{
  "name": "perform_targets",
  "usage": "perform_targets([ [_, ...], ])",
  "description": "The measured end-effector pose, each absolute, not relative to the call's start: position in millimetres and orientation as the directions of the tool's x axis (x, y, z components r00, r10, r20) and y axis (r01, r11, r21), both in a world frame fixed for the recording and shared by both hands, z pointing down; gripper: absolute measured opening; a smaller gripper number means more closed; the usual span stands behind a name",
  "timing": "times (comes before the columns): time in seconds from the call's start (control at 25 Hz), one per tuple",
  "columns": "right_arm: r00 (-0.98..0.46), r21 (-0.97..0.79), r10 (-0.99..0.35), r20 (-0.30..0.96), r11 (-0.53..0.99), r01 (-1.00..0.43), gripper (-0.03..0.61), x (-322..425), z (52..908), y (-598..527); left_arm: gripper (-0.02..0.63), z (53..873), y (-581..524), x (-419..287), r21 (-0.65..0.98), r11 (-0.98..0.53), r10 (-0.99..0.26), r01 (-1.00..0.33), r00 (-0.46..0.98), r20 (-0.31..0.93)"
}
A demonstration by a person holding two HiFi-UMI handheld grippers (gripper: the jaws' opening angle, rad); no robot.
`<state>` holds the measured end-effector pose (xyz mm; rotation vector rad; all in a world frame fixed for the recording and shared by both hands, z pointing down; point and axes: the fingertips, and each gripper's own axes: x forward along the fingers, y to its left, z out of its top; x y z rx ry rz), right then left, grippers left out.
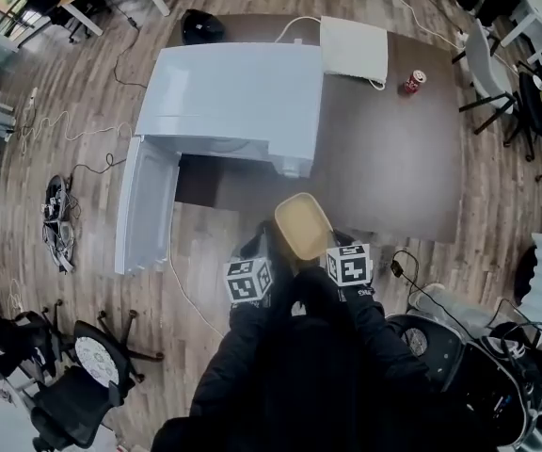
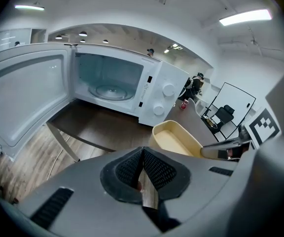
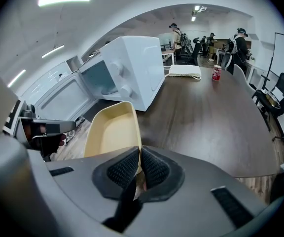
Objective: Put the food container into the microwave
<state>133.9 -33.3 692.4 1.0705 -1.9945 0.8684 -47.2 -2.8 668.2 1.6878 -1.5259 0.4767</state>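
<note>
While the right hand-held gripper [image 3: 139, 161] clamps the food container [image 3: 111, 130] by its rim, left hand-held gripper [image 2: 143, 163] closed and empty, microwave [image 2: 132, 90] open, turntable [image 2: 111, 91] seen only in left gripper view.

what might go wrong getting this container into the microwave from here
1. The right gripper pinches the food container by one rim only, and the left gripper is shut beside it, so it may tip or slip.
2. The container hangs in front of the microwave control panel, right of the open cavity; it may bump that corner going in.
</note>
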Motion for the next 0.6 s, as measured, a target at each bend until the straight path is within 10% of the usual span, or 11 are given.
perform_targets([
  [0.6, -0.423, -0.256, -0.414, 0.806, 0.4, -0.88, 0.037, -6, 686, -64, 0.034, 684, -26, -167, 0.317, 0.116, -0.665, -0.941, 0.164, 0.729],
])
